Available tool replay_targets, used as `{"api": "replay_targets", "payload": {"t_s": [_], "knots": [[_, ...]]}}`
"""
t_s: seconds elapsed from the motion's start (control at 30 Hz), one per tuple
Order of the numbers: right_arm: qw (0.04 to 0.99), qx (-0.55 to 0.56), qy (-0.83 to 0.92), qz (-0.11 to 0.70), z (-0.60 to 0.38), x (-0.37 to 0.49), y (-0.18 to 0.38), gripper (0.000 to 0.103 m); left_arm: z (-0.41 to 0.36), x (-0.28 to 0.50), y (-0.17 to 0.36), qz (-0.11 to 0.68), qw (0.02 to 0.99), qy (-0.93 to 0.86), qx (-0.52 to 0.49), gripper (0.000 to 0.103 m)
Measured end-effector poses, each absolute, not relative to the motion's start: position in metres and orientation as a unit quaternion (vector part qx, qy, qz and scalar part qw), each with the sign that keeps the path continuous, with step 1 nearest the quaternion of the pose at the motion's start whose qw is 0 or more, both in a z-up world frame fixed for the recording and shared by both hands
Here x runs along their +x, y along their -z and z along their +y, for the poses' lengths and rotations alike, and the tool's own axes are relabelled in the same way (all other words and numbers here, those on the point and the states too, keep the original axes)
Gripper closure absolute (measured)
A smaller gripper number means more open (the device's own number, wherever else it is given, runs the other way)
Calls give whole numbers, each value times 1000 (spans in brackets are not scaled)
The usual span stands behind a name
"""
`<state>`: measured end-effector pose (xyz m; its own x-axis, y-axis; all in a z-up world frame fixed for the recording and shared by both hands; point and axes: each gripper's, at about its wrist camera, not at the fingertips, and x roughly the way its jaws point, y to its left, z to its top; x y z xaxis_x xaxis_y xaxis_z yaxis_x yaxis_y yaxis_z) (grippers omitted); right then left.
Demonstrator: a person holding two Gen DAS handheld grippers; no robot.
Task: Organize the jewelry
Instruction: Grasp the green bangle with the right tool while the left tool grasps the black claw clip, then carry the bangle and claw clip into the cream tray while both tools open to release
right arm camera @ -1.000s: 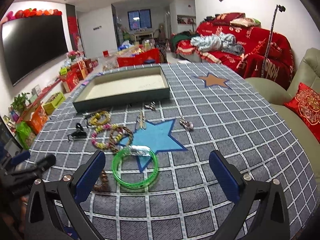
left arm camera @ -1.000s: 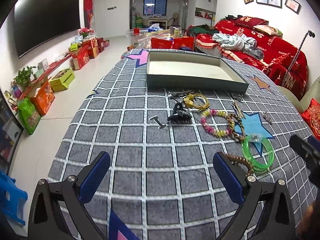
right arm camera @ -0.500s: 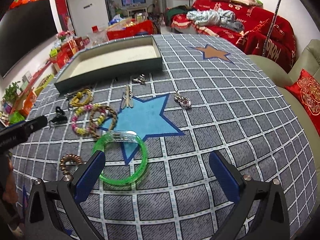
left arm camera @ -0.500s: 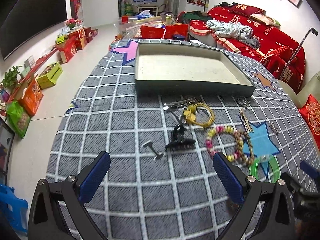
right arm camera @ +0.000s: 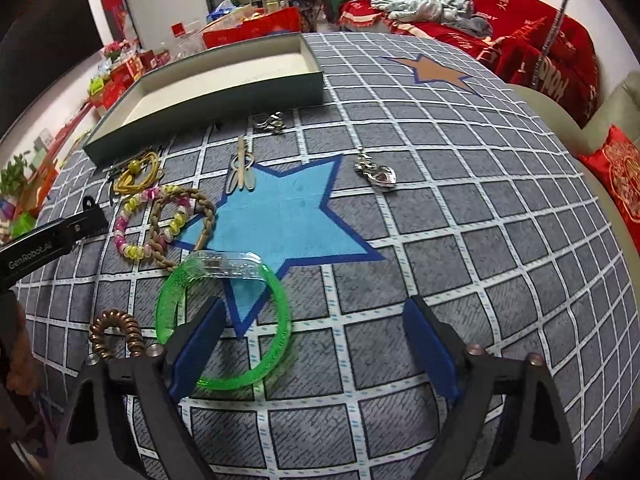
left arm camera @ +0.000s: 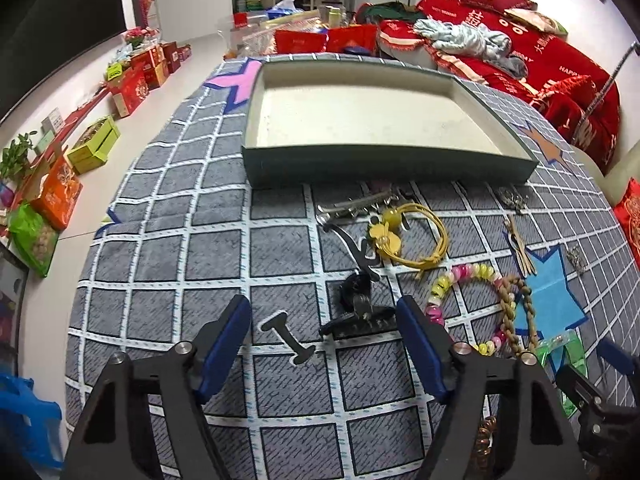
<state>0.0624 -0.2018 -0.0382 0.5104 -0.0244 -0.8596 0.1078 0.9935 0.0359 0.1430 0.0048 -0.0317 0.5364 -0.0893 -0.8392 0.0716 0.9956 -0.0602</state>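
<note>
Both grippers hang over a table w/ a grey grid cloth. Left gripper stands wide, holding nothing; jaws have just been closing a bit, w/ a black hair claw and a small black barbell-shaped piece on the cloth between them, untouched. Right gripper also wide and holding nothing, jaws just been closing; green bangle lies by its left finger, contact unclear. Bead bracelets, yellow cord, silver pendant lie mid-table. The tray sits at the far edge, bare inside.
</note>
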Motion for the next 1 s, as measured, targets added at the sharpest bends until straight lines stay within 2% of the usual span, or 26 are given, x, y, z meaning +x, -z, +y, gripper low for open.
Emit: {"api": "replay_targets", "payload": {"t_s": [0.03, 0.07, 0.13, 0.17, 0.23, 0.3, 0.33, 0.37, 0.4, 1.0], "knots": [[868, 37, 37, 494, -200, 63, 38, 18, 4, 143, 32, 479, 877, 47, -9, 17], [868, 28, 38, 494, -197, 64, 38, 22, 4, 143, 33, 479, 877, 48, -7, 27], [869, 16, 36, 494, -192, 65, 37, 29, 1, 143, 33, 475, 879, 50, 0, 29], [869, 15, 33, 494, -190, 65, 36, 34, 1, 143, 33, 475, 879, 54, -1, 37], [870, 8, 28, 493, -187, 66, 34, 46, 0, 143, 32, 472, 880, 61, -1, 48], [870, 5, 22, 492, -184, 67, 32, 67, 1, 144, 31, 471, 880, 67, -1, 48], [871, 3, 21, 492, -183, 67, 32, 73, 1, 144, 30, 471, 879, 73, -5, 48], [871, 5, 19, 491, -182, 67, 32, 87, 2, 144, 29, 470, 879, 77, -7, 48], [871, 6, 19, 491, -182, 67, 32, 91, 2, 144, 29, 470, 879, 81, -8, 48], [885, 83, -15, 457, -201, 95, -14, 93, 18, 155, -29, 426, 894, 132, -24, 48]]}}
